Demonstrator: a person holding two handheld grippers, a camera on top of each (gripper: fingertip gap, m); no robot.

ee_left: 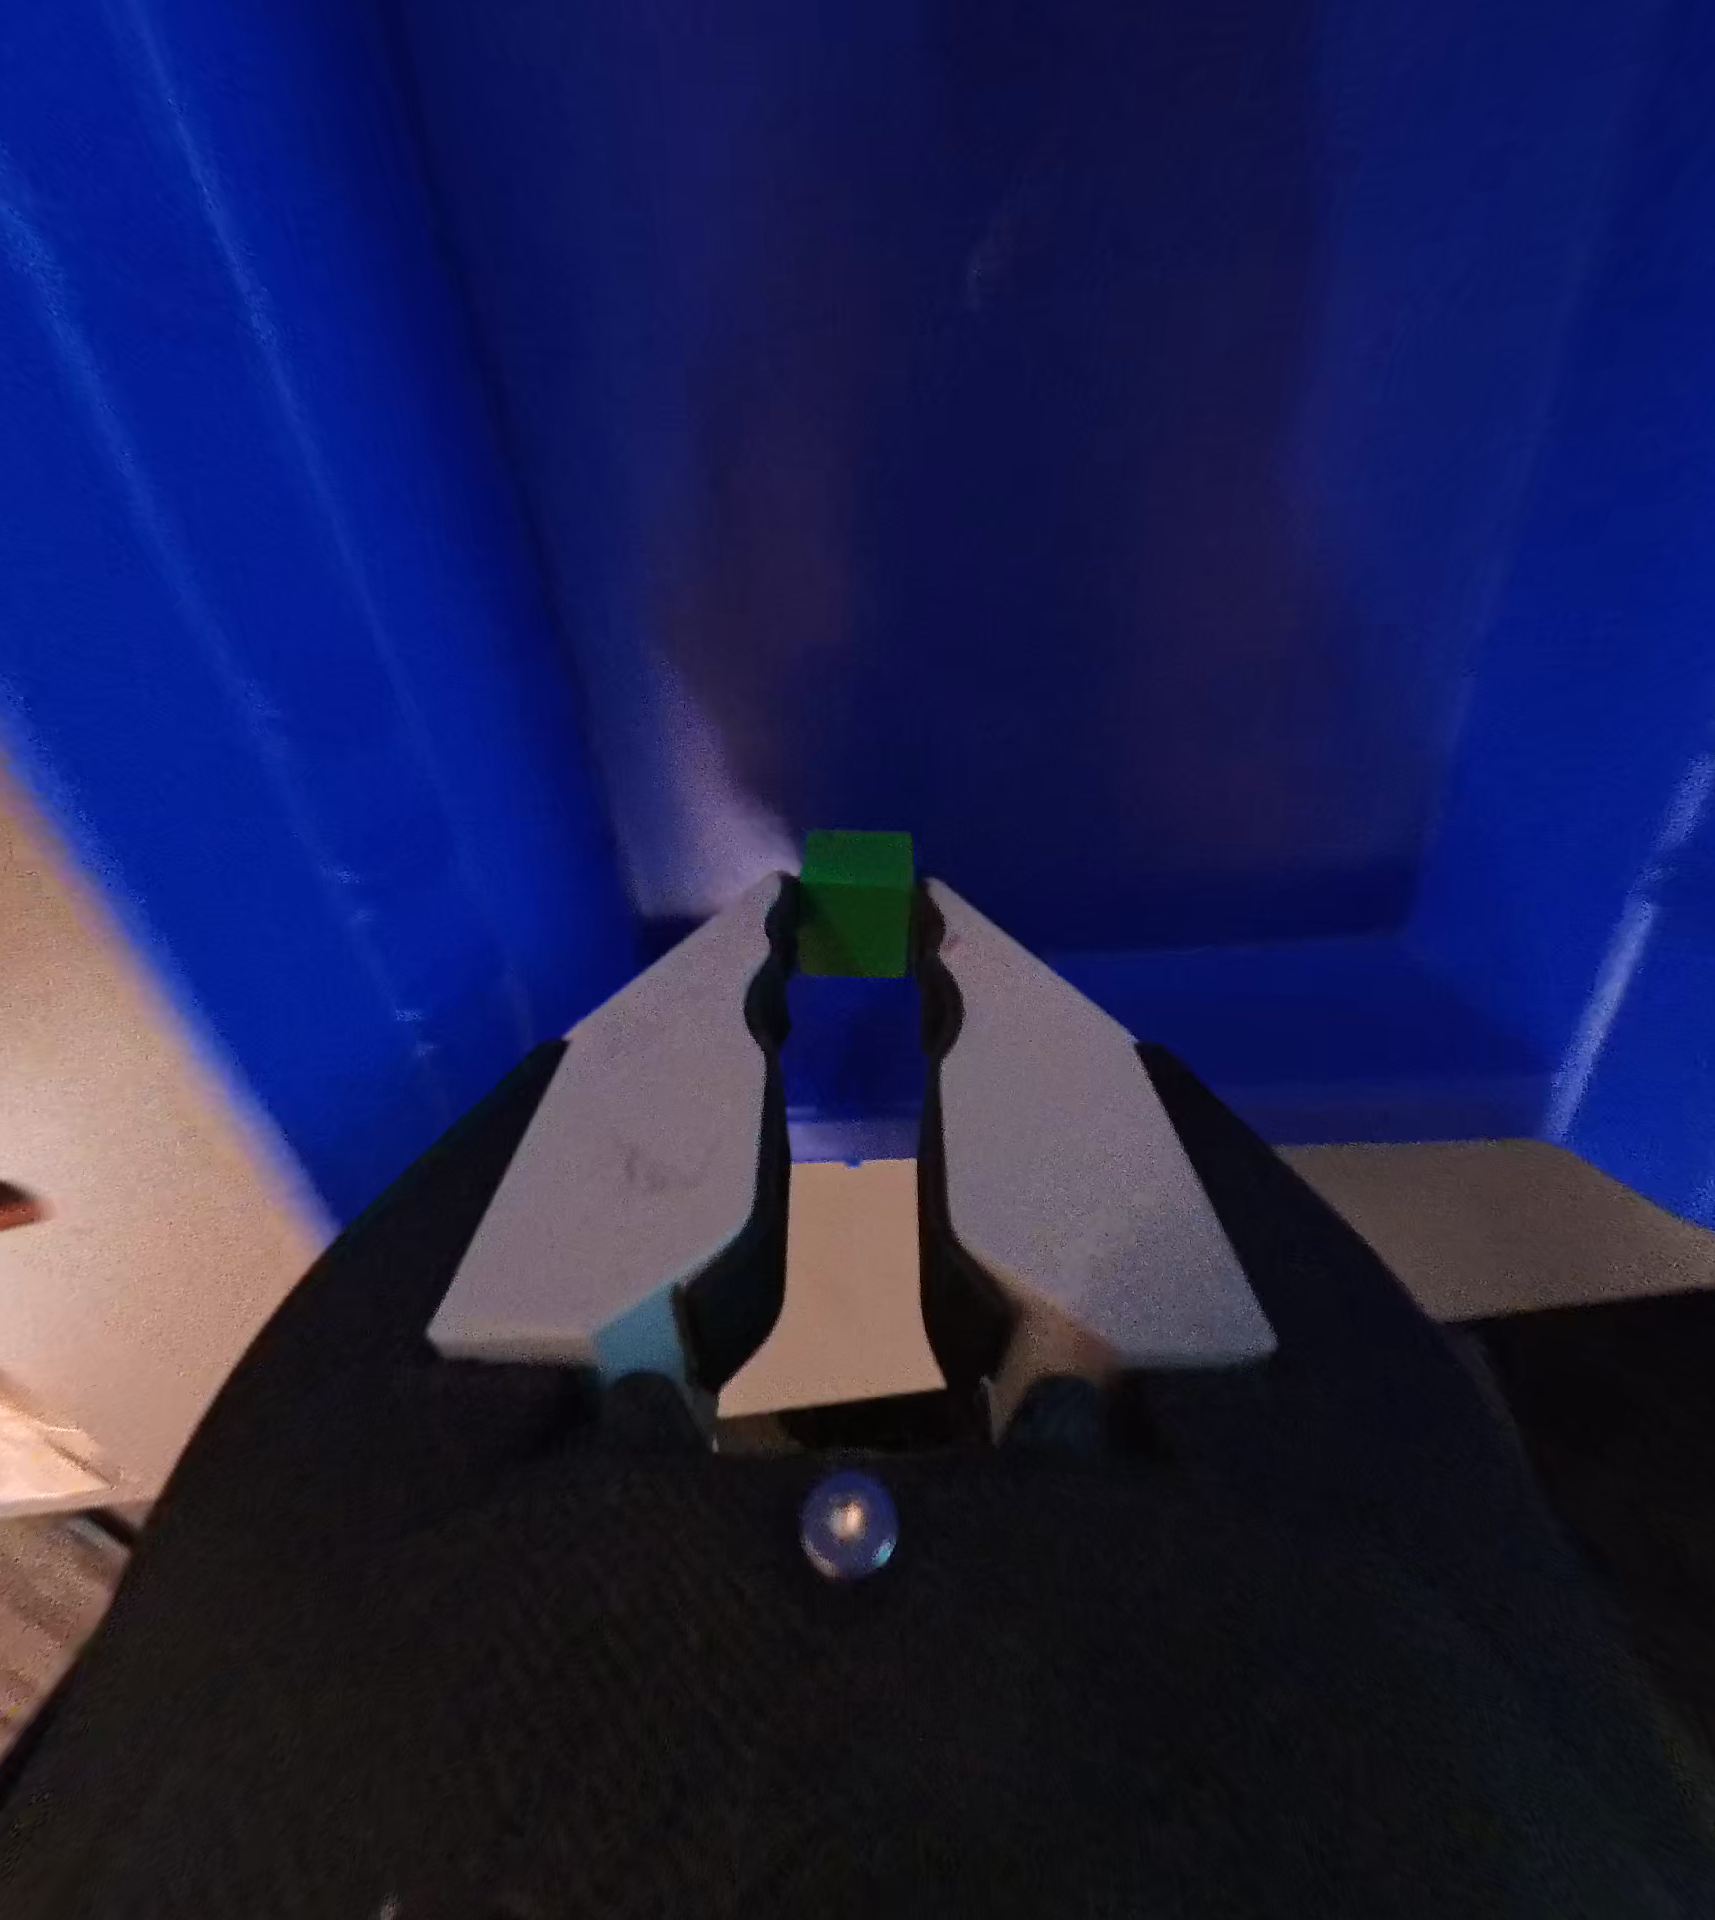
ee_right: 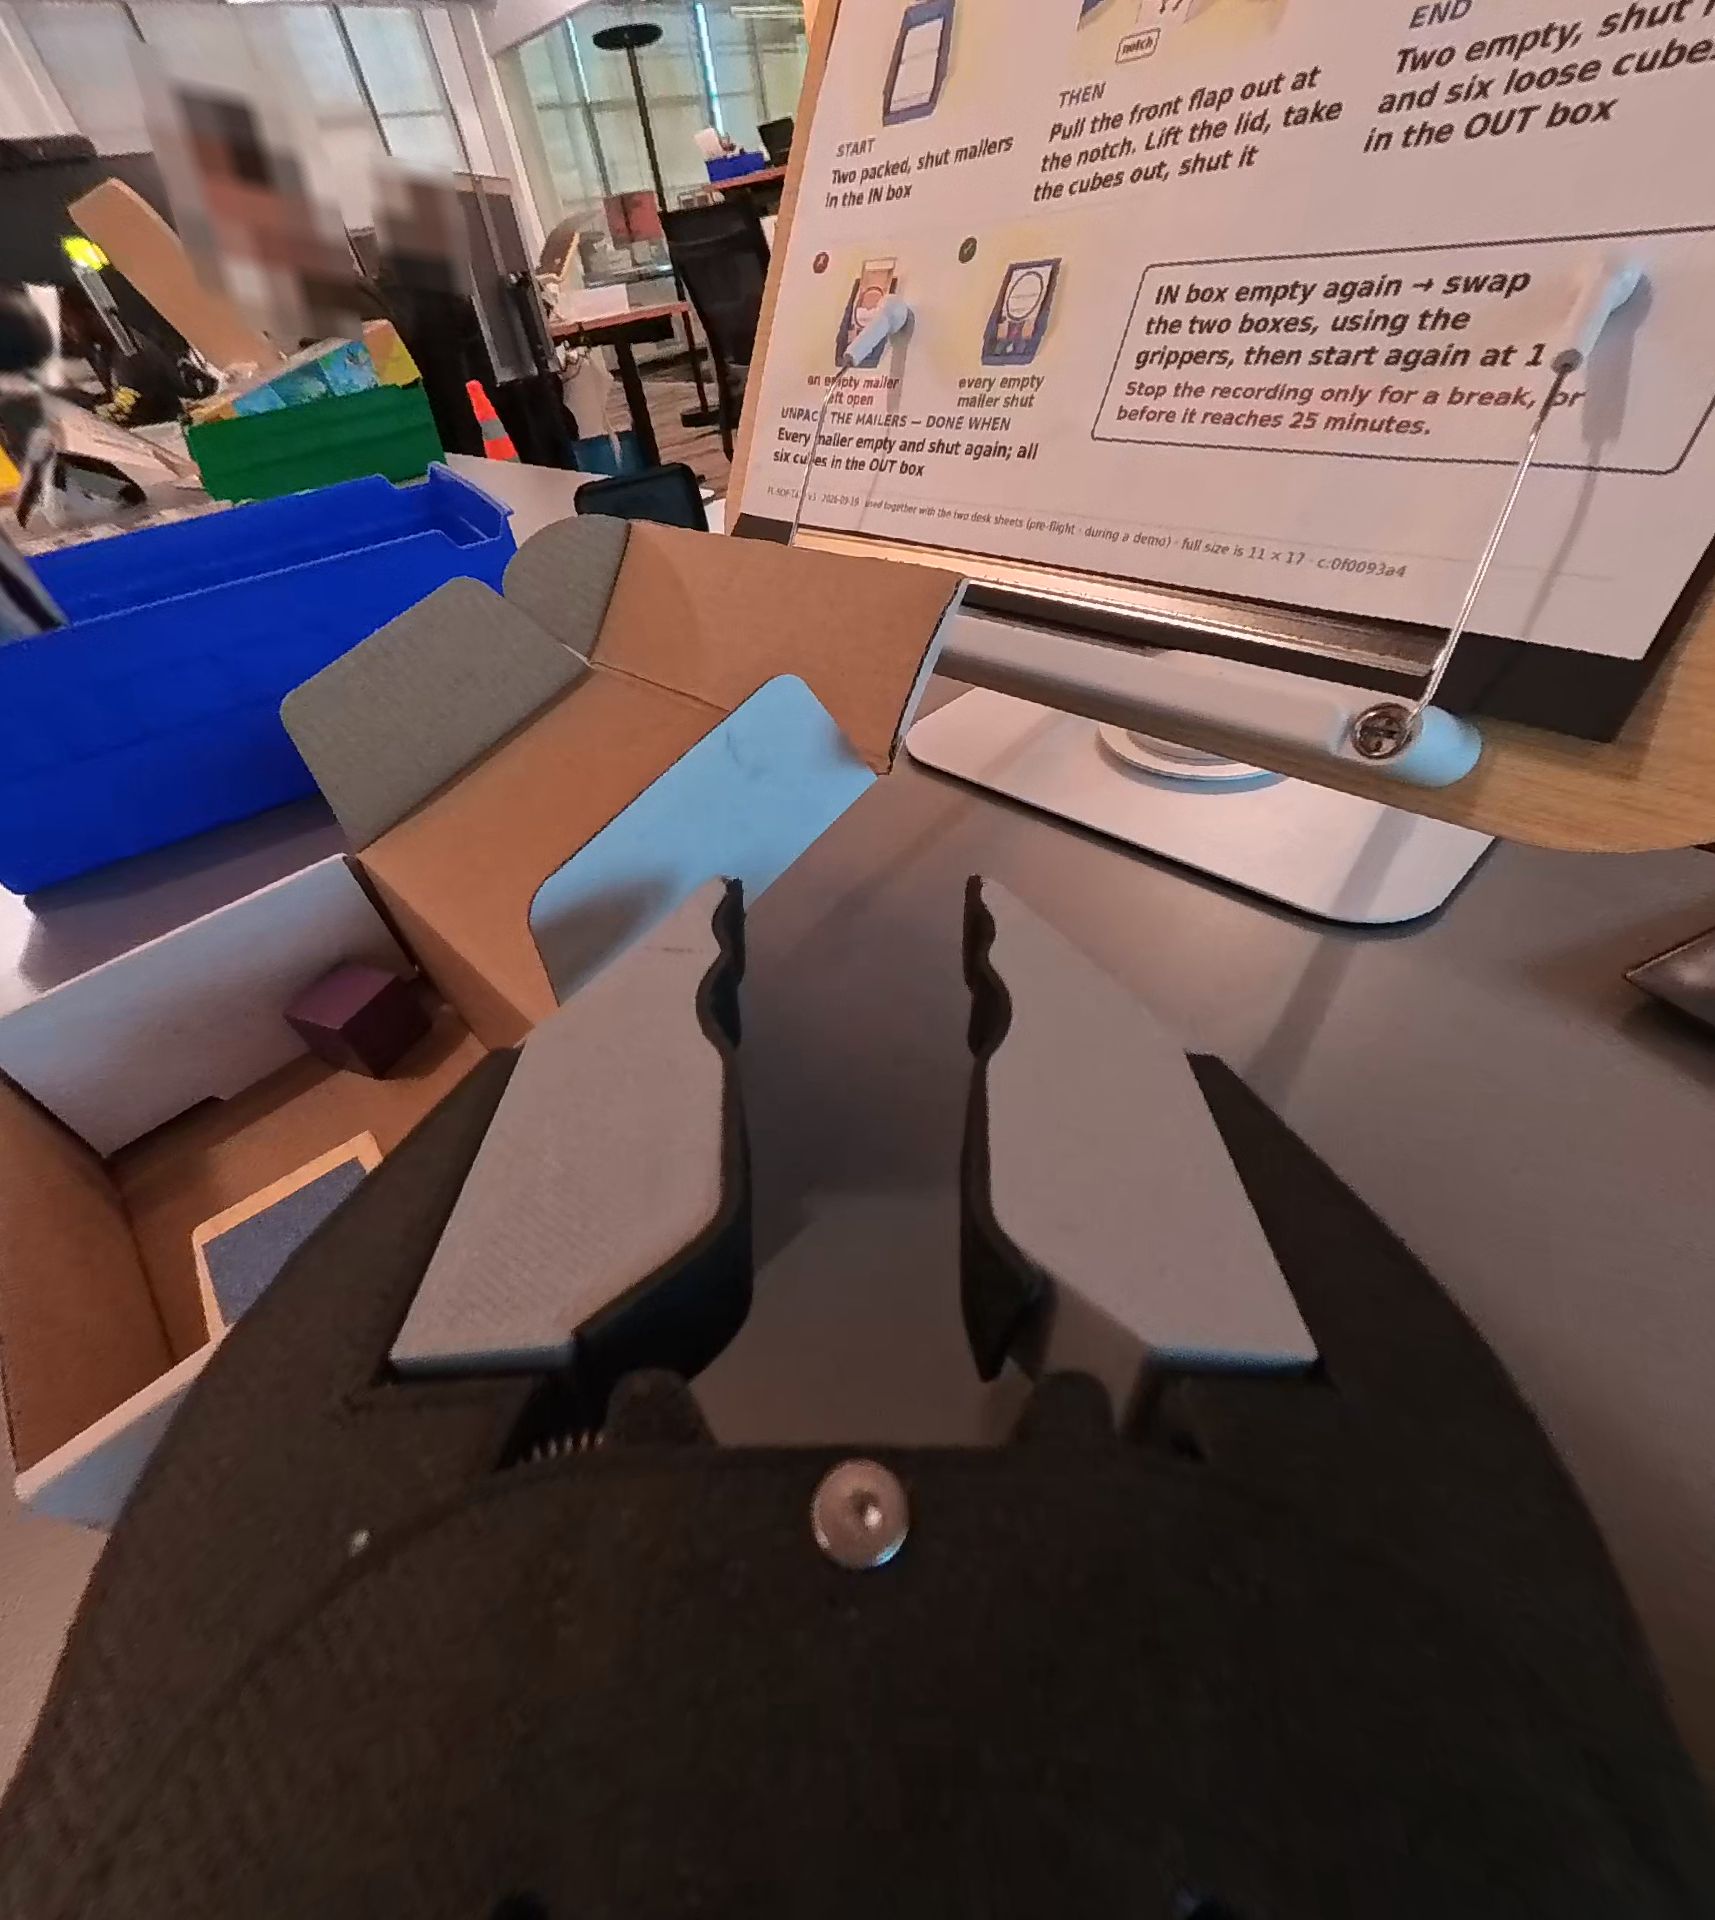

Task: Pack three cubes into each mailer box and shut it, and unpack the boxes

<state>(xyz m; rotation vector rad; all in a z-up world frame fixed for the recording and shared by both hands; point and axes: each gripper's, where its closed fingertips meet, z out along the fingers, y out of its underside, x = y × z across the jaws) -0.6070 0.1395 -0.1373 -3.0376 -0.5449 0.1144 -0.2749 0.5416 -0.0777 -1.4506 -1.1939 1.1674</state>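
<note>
Left gripper [ee_left: 855, 914]: fingertips clamped on a green cube [ee_left: 855, 902] at frame centre, held inside the blue bin [ee_left: 1144, 416], whose walls fill the upper frame.
Right gripper [ee_right: 851, 935]: fingers apart and holding nothing, poised over the dark table [ee_right: 1352, 1091] at frame centre.
Mailer box [ee_right: 53, 1247]: lower left of the right wrist view, lid [ee_right: 624, 665] thrown back, a purple cube [ee_right: 359, 1013] resting inside near the far wall; a blue-faced piece [ee_right: 276, 1242] lies on its floor, too cropped to identify.
Blue bin, wider view: upper left, behind the open mailer.
Progress: judged mid-task; whether the green cube is being fetched for packing or dropped off after unpacking cannot be told.
Remaining: the mailer is not yet shut; a second mailer is not in view.
</note>
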